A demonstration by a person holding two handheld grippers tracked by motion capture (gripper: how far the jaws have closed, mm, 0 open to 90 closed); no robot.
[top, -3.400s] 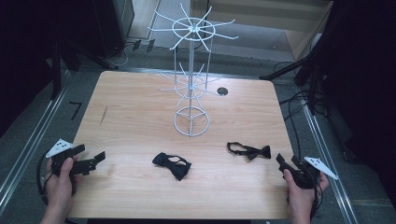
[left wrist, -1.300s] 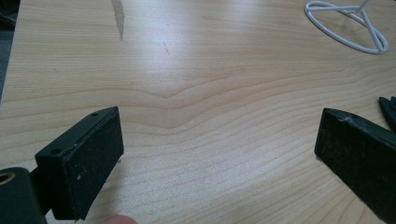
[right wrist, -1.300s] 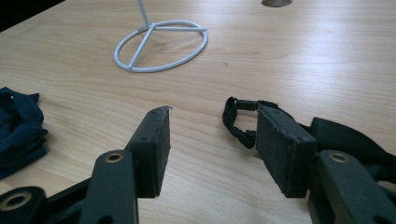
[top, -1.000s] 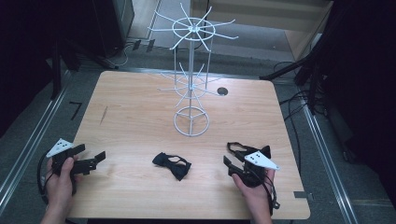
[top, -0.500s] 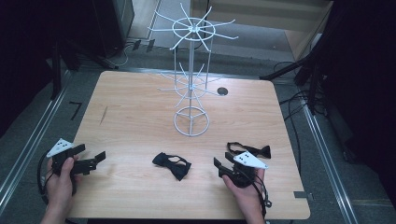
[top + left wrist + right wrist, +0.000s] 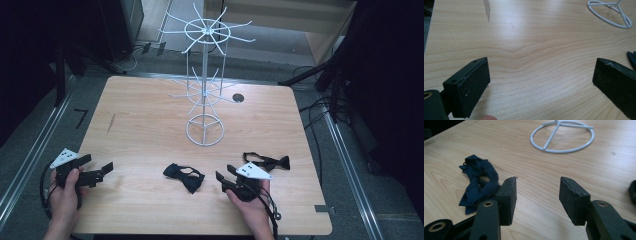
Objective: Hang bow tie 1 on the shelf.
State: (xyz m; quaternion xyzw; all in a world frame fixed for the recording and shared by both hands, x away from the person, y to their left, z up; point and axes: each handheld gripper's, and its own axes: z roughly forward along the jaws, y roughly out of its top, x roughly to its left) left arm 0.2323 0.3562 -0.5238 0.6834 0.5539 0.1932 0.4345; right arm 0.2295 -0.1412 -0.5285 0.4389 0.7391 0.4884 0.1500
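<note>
The counter (image 6: pixel 150 125) is a light wood top with rounded corners. Its near edge runs just under both hands; the left half of the top is bare wood.

The left tool (image 6: pixel 102 172) sits at the near left corner, jaws spread wide with nothing between them. In the left gripper view its pads stand far apart over bare grain.

The right tool (image 6: pixel 224 177) sits near the front edge, right of centre, jaws parted and holding nothing. In the right gripper view (image 6: pixel 537 195) the gap between its pads shows only wood.

The dark bow tie (image 6: pixel 184 176) lies flat on the counter near the front, just left of the right tool and apart from it. In the right gripper view it (image 6: pixel 479 183) lies beside the left-hand pad, partly behind it; contact cannot be told.

A second bow tie (image 6: pixel 267 161) lies just behind the right tool, toward the right edge.

A white wire rack (image 6: pixel 205 82) stands upright mid-counter on a ring base, well clear of both tools. A round cable hole (image 6: pixel 238 98) sits in the far part of the top.

The surrounding room is dark, with cables on the floor.
</note>
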